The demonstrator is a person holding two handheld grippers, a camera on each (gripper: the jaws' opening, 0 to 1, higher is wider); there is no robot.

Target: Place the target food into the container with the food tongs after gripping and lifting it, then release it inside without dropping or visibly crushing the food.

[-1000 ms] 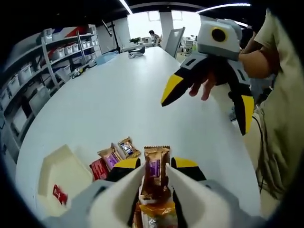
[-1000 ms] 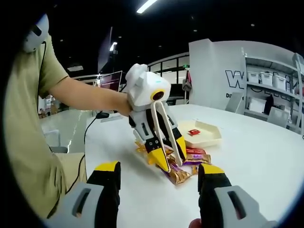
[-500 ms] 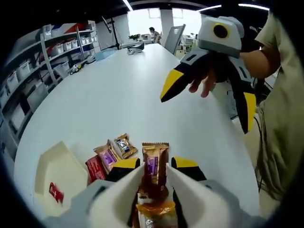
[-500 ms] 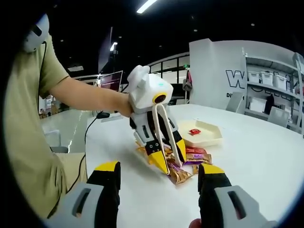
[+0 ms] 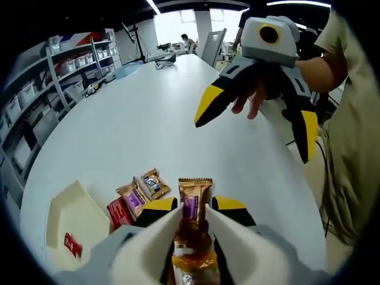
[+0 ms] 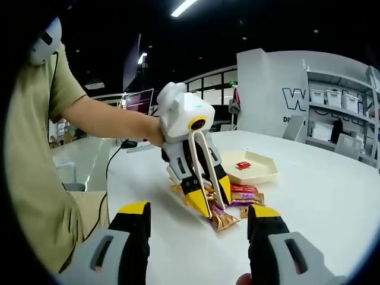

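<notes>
My left gripper (image 5: 195,206) is shut on white food tongs (image 5: 159,237). The tongs pinch a brown-gold snack packet (image 5: 194,202) with a purple label. In the right gripper view the left gripper (image 6: 211,196) leans down over the table with the tongs (image 6: 205,160). The packet (image 6: 222,218) sits at their tips, low over the table. A cream tray (image 5: 71,208) holds one red packet (image 5: 72,244). That tray (image 6: 261,174) lies beyond the pile of snacks. My right gripper (image 6: 200,211) is open with nothing in it. A hand holds it up over the table (image 5: 256,122).
Loose snack packets (image 5: 145,189) lie between the tray and the tongs, and appear again as a pile (image 6: 243,193). The white table (image 5: 136,119) stretches far ahead. Shelves with bins (image 5: 53,77) stand at the left. The person's body (image 6: 35,154) is close by.
The left gripper has tilted slightly, still holding the tongs and the packet. The right gripper has barely moved.
</notes>
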